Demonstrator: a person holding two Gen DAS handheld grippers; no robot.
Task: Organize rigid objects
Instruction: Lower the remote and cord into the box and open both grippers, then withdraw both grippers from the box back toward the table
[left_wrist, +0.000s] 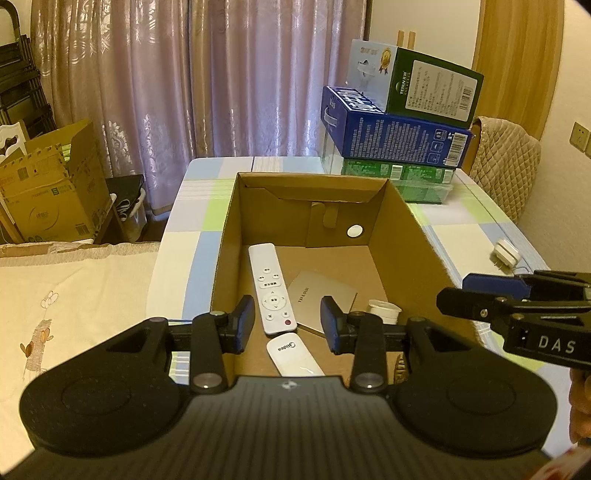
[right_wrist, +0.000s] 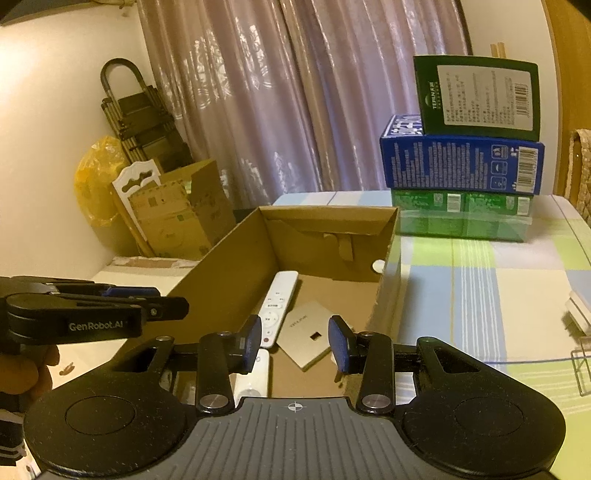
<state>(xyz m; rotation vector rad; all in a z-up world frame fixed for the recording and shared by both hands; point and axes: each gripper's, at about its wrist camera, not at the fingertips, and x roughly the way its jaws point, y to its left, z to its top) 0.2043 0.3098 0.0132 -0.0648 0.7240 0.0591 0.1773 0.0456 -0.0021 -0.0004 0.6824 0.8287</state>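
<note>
An open cardboard box (left_wrist: 410, 236) stands on the checked table; it also shows in the right wrist view (right_wrist: 221, 266). Inside lie a long white remote (left_wrist: 269, 288), a white Midea remote (left_wrist: 295, 354), a flat beige TP-LINK device (left_wrist: 317, 295) and a small white cup (left_wrist: 384, 310). My left gripper (left_wrist: 288, 325) is open and empty above the box's near end. My right gripper (right_wrist: 295, 343) is open and empty over the box's near right part, above the beige device (right_wrist: 306, 339) and the long remote (right_wrist: 277, 302).
Stacked green, blue and dark boxes (left_wrist: 402, 118) stand at the table's far right. A white plug adapter (left_wrist: 506, 254) lies on the table right of the box. Cardboard cartons (left_wrist: 48, 184) stand on the left by the curtain. A clear stand (right_wrist: 583, 369) sits at the right.
</note>
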